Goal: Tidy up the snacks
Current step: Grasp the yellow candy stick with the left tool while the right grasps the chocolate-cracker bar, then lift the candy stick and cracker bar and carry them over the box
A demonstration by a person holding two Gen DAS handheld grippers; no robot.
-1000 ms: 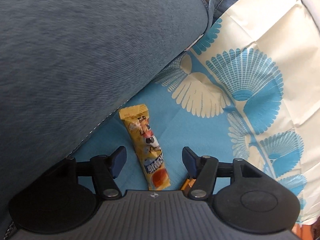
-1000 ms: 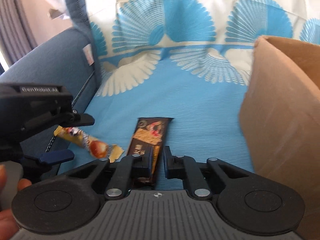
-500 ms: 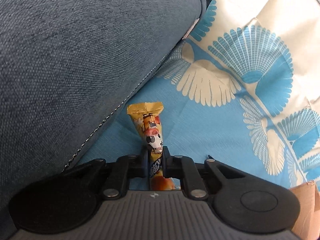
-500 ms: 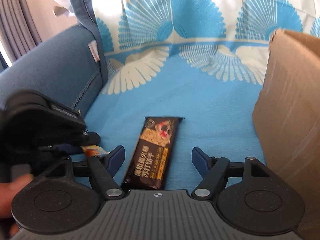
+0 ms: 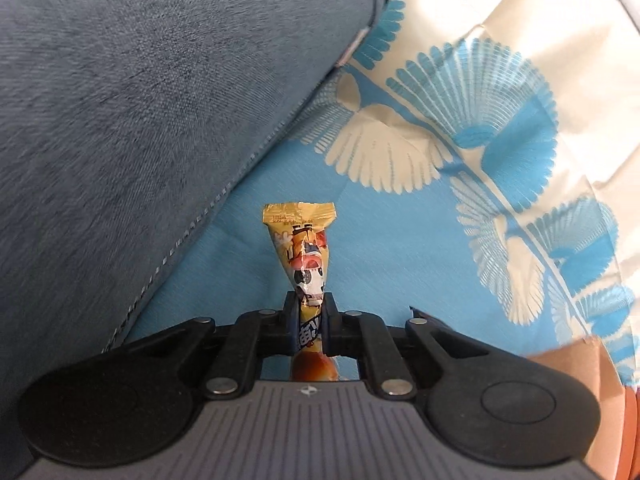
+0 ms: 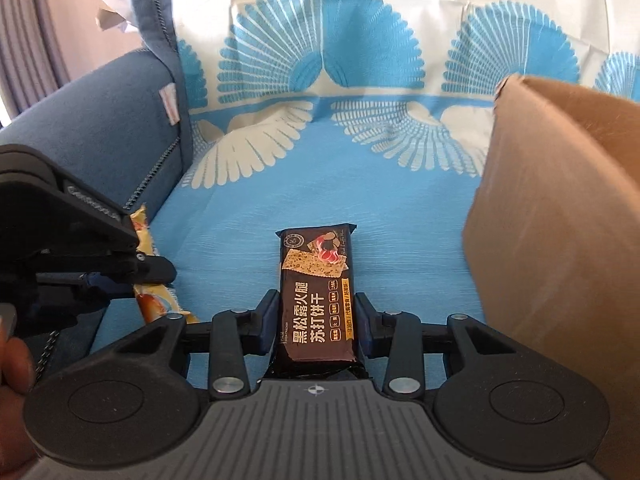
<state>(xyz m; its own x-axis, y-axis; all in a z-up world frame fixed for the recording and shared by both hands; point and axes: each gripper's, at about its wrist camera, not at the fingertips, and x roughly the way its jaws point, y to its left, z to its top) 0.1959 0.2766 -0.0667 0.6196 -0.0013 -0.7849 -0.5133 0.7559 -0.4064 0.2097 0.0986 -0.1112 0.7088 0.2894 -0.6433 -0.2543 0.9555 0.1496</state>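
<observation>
1. Two snacks are in my grippers. My left gripper [image 5: 310, 316] is clamped on the yellow snack stick [image 5: 306, 252], pinching it at mid-length, its crimped far end pointing away from me over the blue patterned cloth [image 5: 400, 240].
2. My right gripper [image 6: 316, 320] has its fingers [image 6: 269, 320] pressed against both long edges of the dark cracker packet [image 6: 318, 292], closed on it, label facing up.
3. Both snacks are over the cloth-covered seat, with the blue sofa armrest [image 5: 140, 100] rising just to the left of the stick.
4. One cardboard box [image 6: 560, 220] stands near the packet, on its right.
</observation>
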